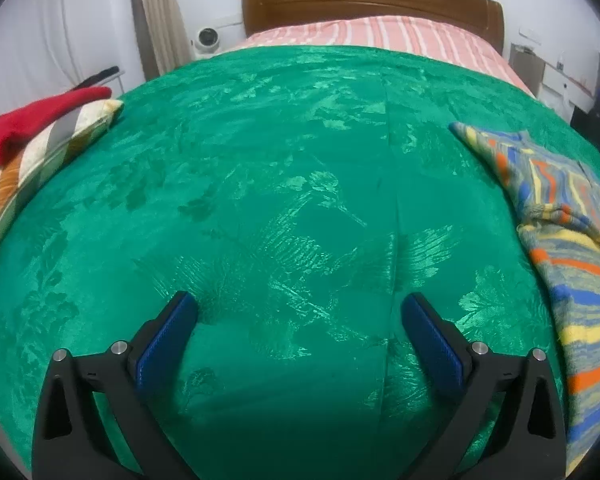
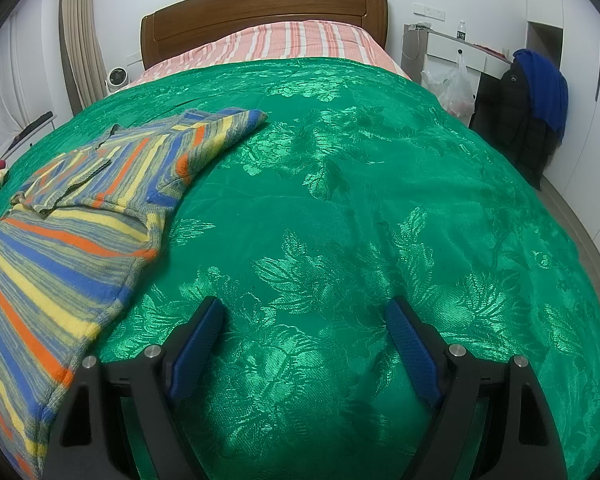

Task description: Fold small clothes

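Two hand-held grippers spread, empty | striped sweater (image 2: 72, 216) — sleeve folded in — on green bedspread (image 2: 340, 200)

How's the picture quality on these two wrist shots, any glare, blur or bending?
Left wrist view: strong fisheye bending, dark corners; the green bedspread shows shiny patches, and the near foreground is shadowed between the left gripper fingers. Right wrist view: same curvature, sharper; brighter glare on the leaf pattern, striped sweater clear, no motion blur.

Each hand-held gripper (image 1: 299, 306) (image 2: 305, 310): black frame, blue ribbed pads, silver bolts.
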